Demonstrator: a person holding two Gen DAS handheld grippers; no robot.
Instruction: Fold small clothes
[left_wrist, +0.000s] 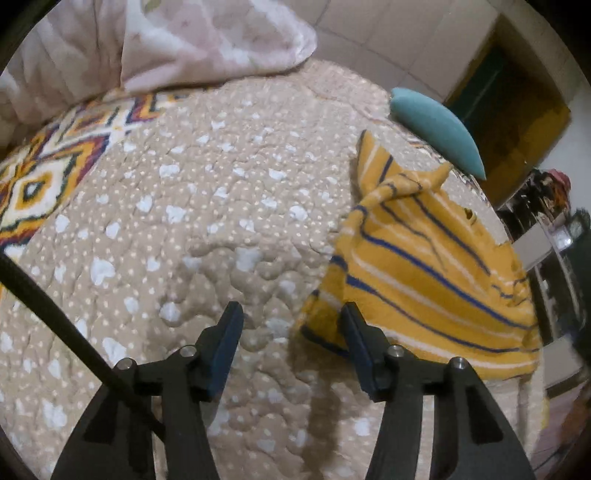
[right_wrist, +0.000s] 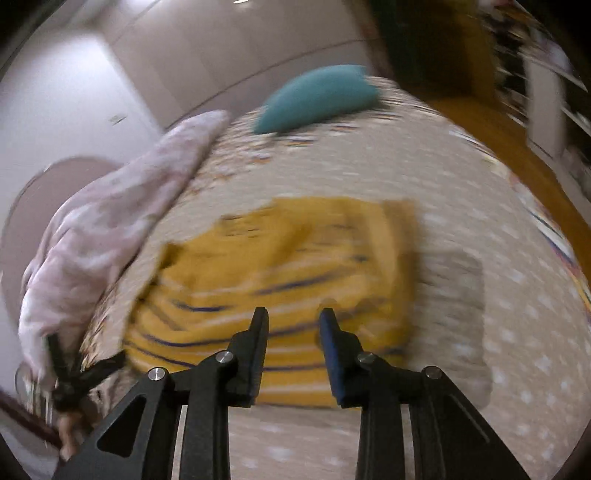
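A bed (left_wrist: 221, 192) is being covered by a beige quilt (left_wrist: 207, 236) with white spots. A yellow striped garment (left_wrist: 424, 266) is lying on it, just right of the left gripper (left_wrist: 291, 314); beyond it a teal cushion (left_wrist: 436, 129) is resting, and a pink blanket (left_wrist: 177, 40) is heaped far ahead to the left.

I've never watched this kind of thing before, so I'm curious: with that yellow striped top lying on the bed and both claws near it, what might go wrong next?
1. The yellow striped top lies bunched and creased, so folding it now could give a lopsided fold.
2. The left claw hangs open over the quilted bedspread beside the top's edge; closing there might pinch bedspread instead.
3. The right wrist view is blurred, so the right claw could grab the wrong spot.
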